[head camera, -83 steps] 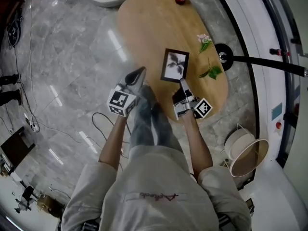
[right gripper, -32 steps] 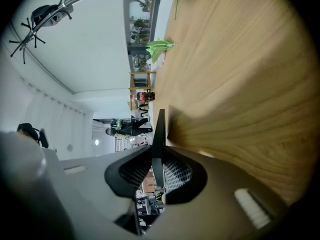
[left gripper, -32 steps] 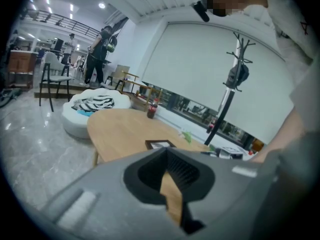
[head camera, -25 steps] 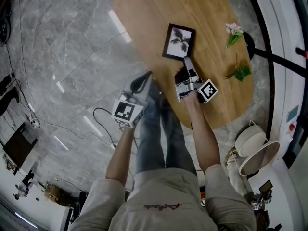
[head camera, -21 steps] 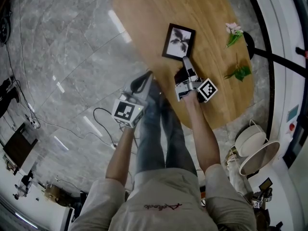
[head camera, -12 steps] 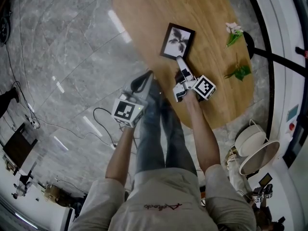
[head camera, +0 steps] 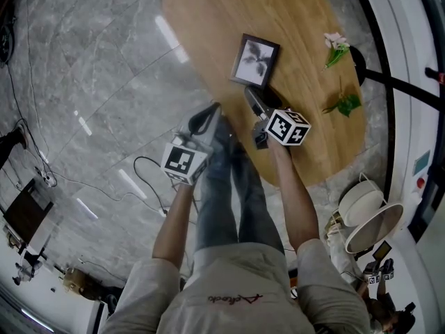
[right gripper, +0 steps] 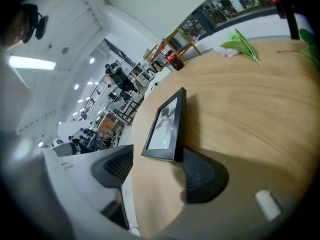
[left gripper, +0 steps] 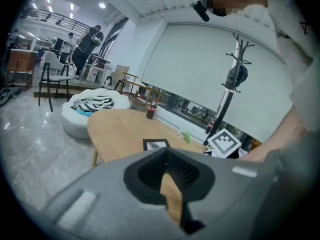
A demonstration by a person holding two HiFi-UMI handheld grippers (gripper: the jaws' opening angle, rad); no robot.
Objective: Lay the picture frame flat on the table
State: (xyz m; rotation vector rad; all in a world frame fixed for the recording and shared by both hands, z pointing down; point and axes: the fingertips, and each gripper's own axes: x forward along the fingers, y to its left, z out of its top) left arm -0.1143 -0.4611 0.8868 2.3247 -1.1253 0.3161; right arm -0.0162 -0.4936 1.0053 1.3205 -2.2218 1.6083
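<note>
We log the right gripper [head camera: 252, 97] wide: jaws have just been opening, near edge of the picture frame [head camera: 256, 60] between them, unclamped. It looks flat on the table [head camera: 306, 19], upper centre. We judge release step; next, back off without nudging it.

left hand-held gripper [left gripper: 167, 156]: jaws together at the tips, nothing between them | worktop [left gripper: 115, 129]: oval, wooden, ahead | picture frame [left gripper: 156, 144]: flat on worktop, 12 o'clock of jaws | marker cube [left gripper: 223, 143]: 2 o'clock, near frame | bottle [left gripper: 150, 109]: upright, worktop's far edge, 11 o'clock | coat stand [left gripper: 234, 79]: 1 o'clock, behind worktop
</note>
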